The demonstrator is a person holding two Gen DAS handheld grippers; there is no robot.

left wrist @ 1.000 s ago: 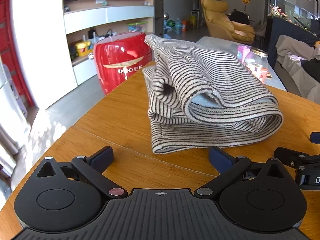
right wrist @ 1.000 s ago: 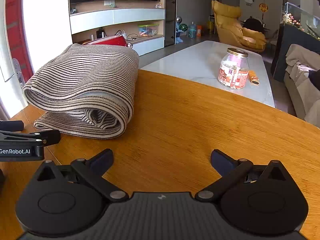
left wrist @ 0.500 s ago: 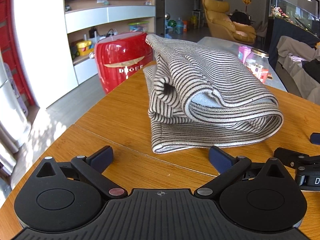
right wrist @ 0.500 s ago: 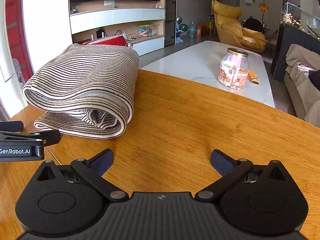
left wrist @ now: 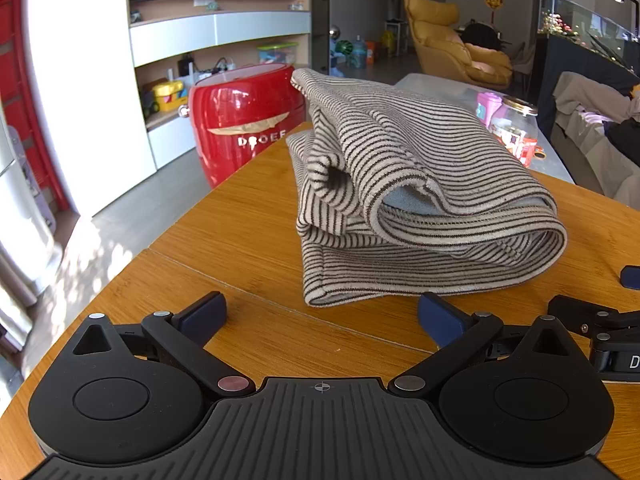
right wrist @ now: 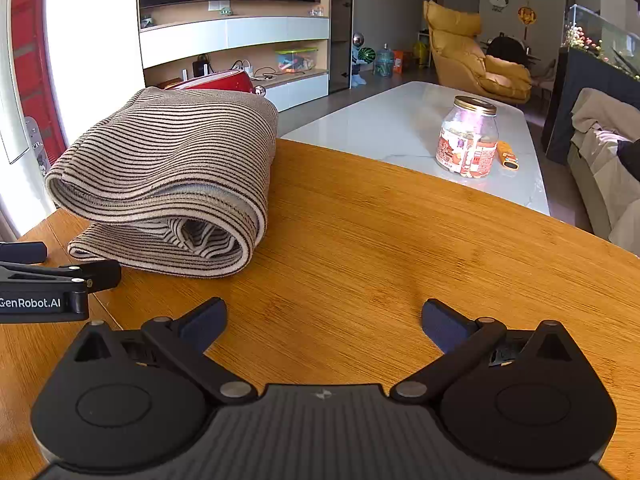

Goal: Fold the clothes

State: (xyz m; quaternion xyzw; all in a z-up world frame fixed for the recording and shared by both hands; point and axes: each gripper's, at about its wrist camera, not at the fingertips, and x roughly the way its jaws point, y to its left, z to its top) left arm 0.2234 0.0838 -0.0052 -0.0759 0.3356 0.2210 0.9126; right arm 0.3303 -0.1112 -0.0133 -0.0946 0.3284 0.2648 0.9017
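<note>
A beige garment with thin black stripes (left wrist: 416, 196) lies folded in a thick bundle on the wooden table (left wrist: 240, 236). In the right wrist view the striped garment (right wrist: 168, 176) sits at the left. My left gripper (left wrist: 320, 314) is open and empty, low over the table just in front of the bundle's near edge. My right gripper (right wrist: 322, 322) is open and empty over bare wood, to the right of the bundle. The right gripper's side shows at the right edge of the left wrist view (left wrist: 600, 328), and the left gripper's side shows in the right wrist view (right wrist: 44, 288).
A red rounded appliance (left wrist: 244, 124) stands beyond the table's far left edge. A white marble table (right wrist: 404, 132) behind holds a glass jar with a gold lid (right wrist: 468, 142) and a small orange object (right wrist: 507, 155). A sofa (right wrist: 600, 168) is at the right.
</note>
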